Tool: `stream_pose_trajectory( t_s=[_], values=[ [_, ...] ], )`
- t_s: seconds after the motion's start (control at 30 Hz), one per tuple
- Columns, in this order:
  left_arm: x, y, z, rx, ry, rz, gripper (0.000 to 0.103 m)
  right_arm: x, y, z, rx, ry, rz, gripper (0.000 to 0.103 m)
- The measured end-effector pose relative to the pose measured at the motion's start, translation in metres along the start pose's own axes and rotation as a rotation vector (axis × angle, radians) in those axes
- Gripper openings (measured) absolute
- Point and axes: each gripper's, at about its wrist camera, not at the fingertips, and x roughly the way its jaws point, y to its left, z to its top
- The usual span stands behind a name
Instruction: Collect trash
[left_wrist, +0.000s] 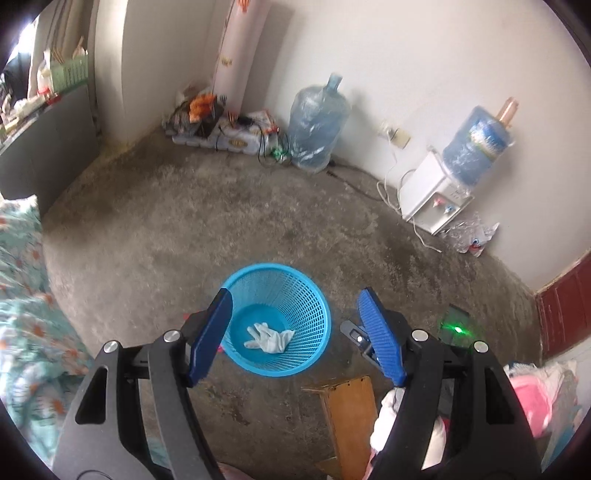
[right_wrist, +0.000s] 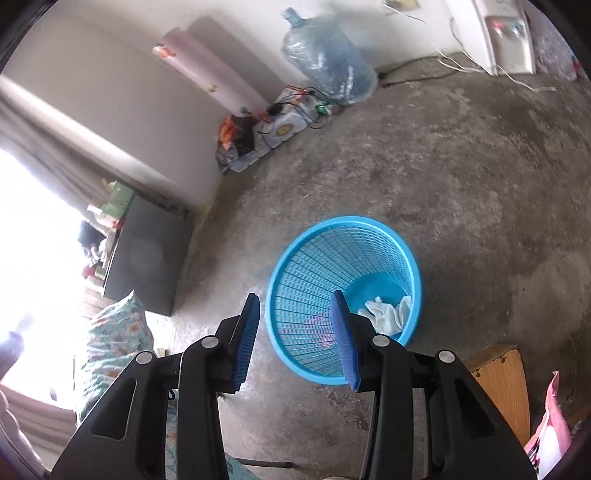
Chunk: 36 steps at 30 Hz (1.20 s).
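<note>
The round blue plastic mesh wastebasket (left_wrist: 275, 319) holds only a crumpled white cloth (left_wrist: 269, 340); with the left gripper (left_wrist: 295, 332) wide and the right gripper (right_wrist: 297, 336) narrower, both empty, crowding its near rim could tip it.

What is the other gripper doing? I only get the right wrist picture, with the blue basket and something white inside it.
Observer: The left gripper hangs above the basket, jaws wide open and empty.
Visitor: Is there anything on top of that white dispenser by the wall? My picture cuts it off.
Observer: Yes, a blue water bottle sits upside down on the dispenser.
Visitor: Anything on the floor to the right of the basket?
Observer: A small dark device lies there, with a green light glowing on it.
</note>
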Motion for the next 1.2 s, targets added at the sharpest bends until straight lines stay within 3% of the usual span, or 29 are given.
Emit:
stream_pose_trajectory(
  t_s=[0.33, 0.5, 0.77, 1.03, 1.2],
  values=[
    [-0.125, 0.065, -0.037, -0.051, -0.095, 0.06, 0.073, 0.01, 0.08, -0.038, -0.285, 0.091, 0.104, 0.046],
    [-0.185, 0.1, -0.065, -0.103, -0.161, 0.111, 0.075, 0.033, 0.119, -0.077, -0.451, 0.168, 0.077, 0.049],
    [-0.276, 0.147, -0.108, -0.181, -0.273, 0.202, 0.079, 0.118, 0.169, -0.162, -0.757, 0.346, -0.152, 0.057],
    [-0.333, 0.195, -0.133, -0.257, -0.336, 0.304, 0.079, 0.256, 0.175, -0.181, -0.789, 0.451, -0.392, 0.059],
    [-0.351, 0.222, -0.143, -0.318, -0.338, 0.353, 0.08, 0.336, 0.15, -0.165, -0.669, 0.495, -0.556, 0.059]
  ],
)
